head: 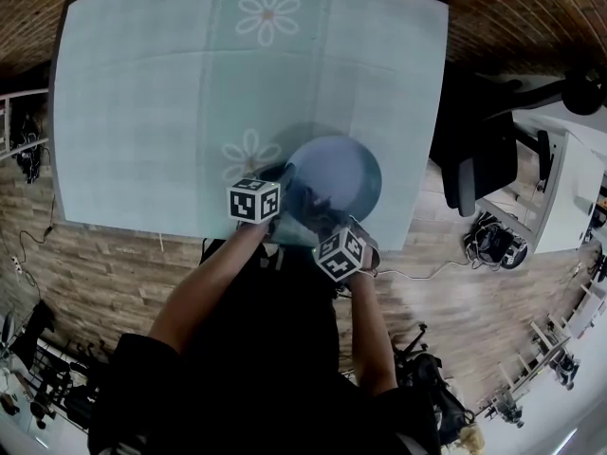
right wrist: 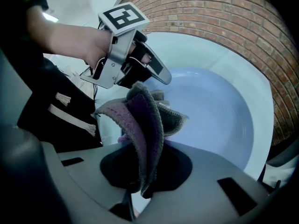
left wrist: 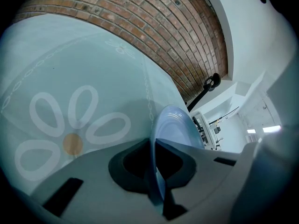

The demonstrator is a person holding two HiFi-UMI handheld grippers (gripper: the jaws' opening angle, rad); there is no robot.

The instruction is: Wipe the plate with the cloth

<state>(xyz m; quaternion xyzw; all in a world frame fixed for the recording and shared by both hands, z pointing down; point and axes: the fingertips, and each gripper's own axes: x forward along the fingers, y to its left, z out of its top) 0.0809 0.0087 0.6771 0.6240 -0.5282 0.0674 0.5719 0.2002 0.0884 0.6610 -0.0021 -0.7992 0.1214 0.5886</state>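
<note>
1. My left gripper (left wrist: 156,171) is clamped on the rim of the pale blue plate (left wrist: 175,125). The plate stands edge-on between the jaws and runs forward from them, with the daisy-print tablecloth (left wrist: 70,69) off to their left.
2. My right gripper (right wrist: 145,171) is closed on a folded purple-grey knitted cloth (right wrist: 142,120). The plate's face lies just ahead of it and to its right.
3. I judge the wiping itself is in hand. Next I should press the cloth onto the face and sweep across, with a firm left grip.
4. I can read no brand or writing, only the cubes' square markers.
</note>
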